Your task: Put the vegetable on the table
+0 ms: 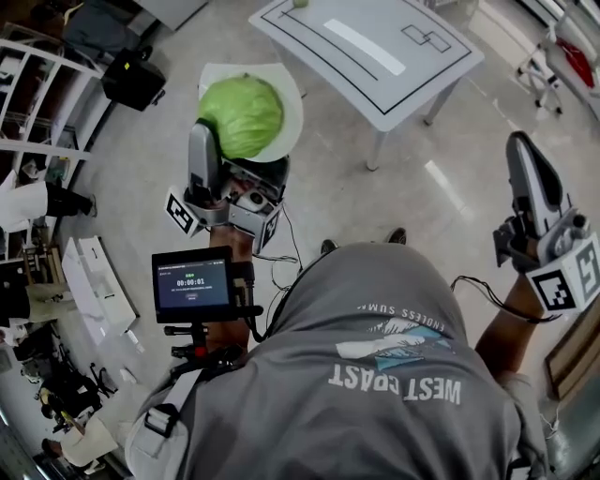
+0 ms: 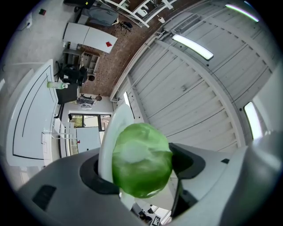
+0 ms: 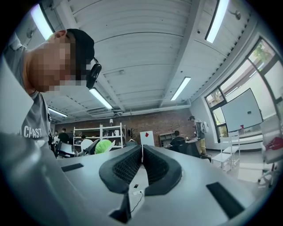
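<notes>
Head view: left gripper (image 1: 234, 164) raised, fingers clamped on a green cabbage (image 1: 242, 114) backed by a white plate (image 1: 286, 98); white worktop (image 1: 441, 80) ahead across open floor, nothing between; best carried steady, lowered before release; left gripper view: cabbage squeezed between plate edge and opposite finger; right gripper view: right gripper (image 3: 142, 154) closed, empty; people far behind

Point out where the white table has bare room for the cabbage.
The white table is mostly bare. Widest patch: the near corner, between the white strip and the near edges. Another lies left of the strip, up to the table's left edge. Tighter by the small outlined boxes and the green object at the far edge.
</notes>
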`<state>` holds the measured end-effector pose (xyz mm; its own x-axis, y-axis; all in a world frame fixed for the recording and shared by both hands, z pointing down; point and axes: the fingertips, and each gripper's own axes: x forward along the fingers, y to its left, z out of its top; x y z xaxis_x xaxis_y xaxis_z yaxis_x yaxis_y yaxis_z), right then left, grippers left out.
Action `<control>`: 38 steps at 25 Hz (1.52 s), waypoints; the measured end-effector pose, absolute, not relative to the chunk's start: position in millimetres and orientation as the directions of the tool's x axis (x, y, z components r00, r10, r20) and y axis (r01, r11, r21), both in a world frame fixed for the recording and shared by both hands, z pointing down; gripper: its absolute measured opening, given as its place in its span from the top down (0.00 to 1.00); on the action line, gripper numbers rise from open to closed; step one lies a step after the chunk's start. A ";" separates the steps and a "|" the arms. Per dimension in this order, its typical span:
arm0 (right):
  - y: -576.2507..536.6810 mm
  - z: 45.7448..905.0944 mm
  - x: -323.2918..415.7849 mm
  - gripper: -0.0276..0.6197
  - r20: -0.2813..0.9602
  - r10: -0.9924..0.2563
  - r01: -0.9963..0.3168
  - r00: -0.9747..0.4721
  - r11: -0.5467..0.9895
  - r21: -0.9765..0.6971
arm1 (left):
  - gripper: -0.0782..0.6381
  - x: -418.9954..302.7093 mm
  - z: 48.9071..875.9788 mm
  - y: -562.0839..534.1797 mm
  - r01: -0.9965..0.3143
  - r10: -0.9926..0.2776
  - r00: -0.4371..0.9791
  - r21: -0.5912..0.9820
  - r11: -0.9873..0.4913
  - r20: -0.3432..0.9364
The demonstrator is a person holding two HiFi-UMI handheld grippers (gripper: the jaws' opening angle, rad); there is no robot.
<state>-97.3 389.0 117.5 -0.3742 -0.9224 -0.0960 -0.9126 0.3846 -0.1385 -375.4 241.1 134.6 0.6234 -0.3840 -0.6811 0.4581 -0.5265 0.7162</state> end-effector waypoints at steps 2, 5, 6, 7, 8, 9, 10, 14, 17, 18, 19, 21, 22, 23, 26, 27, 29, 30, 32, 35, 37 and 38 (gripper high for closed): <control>383.0 116.6 -89.5 0.94 -0.098 -0.916 -0.907 -0.389 0.399 -0.135 | 0.40 -374.6 131.8 240.6 0.474 -0.397 0.596 0.704 -0.529 -0.699; 373.0 114.8 -92.3 0.94 -0.092 -0.908 -0.900 -0.408 0.417 -0.129 | 0.40 -383.7 130.0 240.7 0.488 -0.412 0.562 0.690 -0.535 -0.717; 370.2 115.4 -95.0 0.94 -0.087 -0.907 -0.898 -0.413 0.421 -0.128 | 0.40 -386.1 131.9 240.2 0.485 -0.418 0.559 0.691 -0.536 -0.716; 368.4 116.5 -98.3 0.94 -0.083 -0.904 -0.895 -0.419 0.427 -0.127 | 0.40 -388.2 135.1 239.5 0.480 -0.424 0.560 0.696 -0.534 -0.712; 367.4 117.6 -102.2 0.94 -0.079 -0.902 -0.893 -0.425 0.432 -0.125 | 0.40 -390.2 138.8 238.7 0.476 -0.430 0.561 0.701 -0.531 -0.707; 367.0 118.2 -106.0 0.94 -0.077 -0.899 -0.891 -0.432 0.438 -0.122 | 0.40 -392.2 142.3 238.1 0.474 -0.436 0.562 0.706 -0.526 -0.703; 366.9 118.0 -108.8 0.94 -0.076 -0.896 -0.889 -0.437 0.443 -0.118 | 0.40 -393.7 144.7 238.0 0.474 -0.441 0.562 0.709 -0.523 -0.700; 368.2 119.2 -100.5 0.94 -0.071 -0.897 -0.885 -0.437 0.443 -0.146 | 0.40 -388.2 141.3 238.6 0.473 -0.451 0.562 0.717 -0.512 -0.694; 369.0 124.2 -92.6 0.94 -0.063 -0.898 -0.881 -0.436 0.440 -0.175 | 0.40 -380.6 135.4 237.9 0.471 -0.449 0.569 0.721 -0.509 -0.689; 368.9 126.0 -91.3 0.94 -0.062 -0.898 -0.881 -0.435 0.439 -0.177 | 0.40 -379.2 134.8 238.2 0.471 -0.447 0.571 0.720 -0.509 -0.689; 368.7 127.8 -90.2 0.94 -0.062 -0.900 -0.882 -0.432 0.436 -0.180 | 0.40 -378.1 134.9 238.6 0.470 -0.445 0.572 0.720 -0.510 -0.689; 369.2 130.0 -90.1 0.94 -0.070 -0.902 -0.883 -0.425 0.431 -0.186 | 0.40 -376.5 136.0 239.8 0.468 -0.440 0.580 0.722 -0.509 -0.686; 370.4 130.1 -92.0 0.94 -0.074 -0.902 -0.882 -0.425 0.431 -0.189 | 0.40 -376.1 135.9 240.8 0.466 -0.434 0.586 0.723 -0.510 -0.684; 372.6 129.3 -95.2 0.94 -0.075 -0.900 -0.881 -0.428 0.435 -0.187 | 0.40 -376.3 135.2 242.3 0.465 -0.429 0.590 0.722 -0.513 -0.685; 380.9 123.0 -101.2 0.94 -0.063 -0.898 -0.883 -0.435 0.440 -0.163 | 0.40 -377.5 133.8 247.4 0.477 -0.423 0.583 0.714 -0.513 -0.693; 382.0 120.6 -99.6 0.94 -0.063 -0.901 -0.888 -0.428 0.433 -0.157 | 0.40 -376.3 133.8 247.1 0.484 -0.421 0.581 0.712 -0.509 -0.696; 372.7 119.4 -94.2 0.94 -0.070 -0.910 -0.897 -0.408 0.414 -0.156 | 0.40 -372.1 135.5 236.9 0.488 -0.414 0.585 0.710 -0.508 -0.698; 360.1 120.7 -92.3 0.94 -0.071 -0.913 -0.899 -0.402 0.408 -0.158 | 0.40 -370.2 137.8 225.3 0.486 -0.411 0.588 0.711 -0.509 -0.696; 325.3 123.1 -92.4 0.94 -0.070 -0.911 -0.898 -0.406 0.412 -0.156 | 0.40 -368.1 144.5 194.3 0.486 -0.413 0.588 0.712 -0.506 -0.695; 286.9 122.1 -94.0 0.94 -0.069 -0.906 -0.896 -0.417 0.422 -0.135 | 0.40 -367.3 151.1 160.3 0.489 -0.413 0.586 0.711 -0.505 -0.697; 272.9 121.7 -93.7 0.94 -0.076 -0.905 -0.896 -0.419 0.426 -0.128 | 0.40 -367.0 153.3 147.2 0.486 -0.414 0.587 0.712 -0.507 -0.695; 267.2 122.7 -93.3 0.94 -0.076 -0.902 -0.893 -0.425 0.432 -0.129 | 0.40 -366.6 154.7 142.5 0.481 -0.419 0.586 0.714 -0.508 -0.693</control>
